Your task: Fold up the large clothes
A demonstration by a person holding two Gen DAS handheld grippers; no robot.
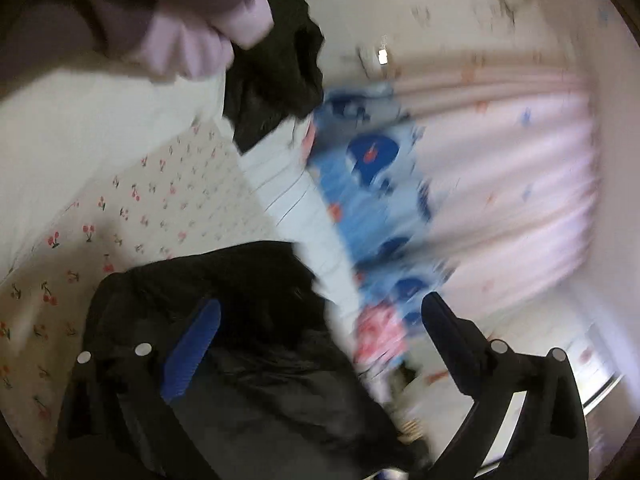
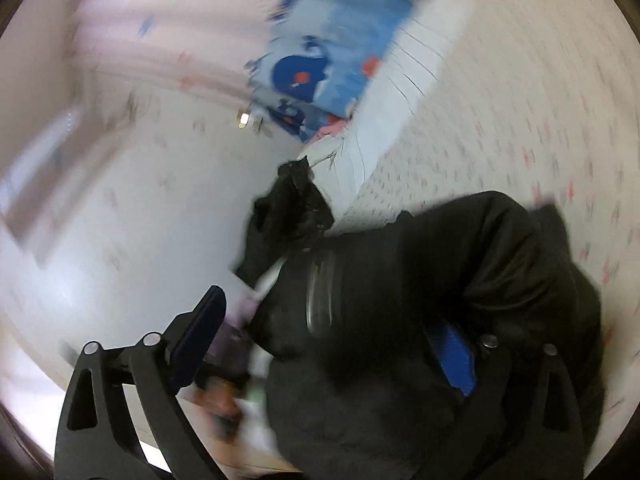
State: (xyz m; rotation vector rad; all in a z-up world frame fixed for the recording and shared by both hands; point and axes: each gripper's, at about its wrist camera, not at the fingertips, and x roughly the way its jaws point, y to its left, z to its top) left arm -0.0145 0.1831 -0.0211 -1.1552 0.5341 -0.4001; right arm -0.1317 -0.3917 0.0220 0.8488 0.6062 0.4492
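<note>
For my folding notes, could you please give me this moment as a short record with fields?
surface: bed sheet with cherry print
garment: black jacket, bunched on the sheet
left gripper: open, nothing pinched, jacket under its left finger
right gripper: open, jacket between its fingers, pads not pressing
other cloth: blue whale-print bedding
background: pink curtain
image quality: motion blurred

No legible text or labels anywhere
</note>
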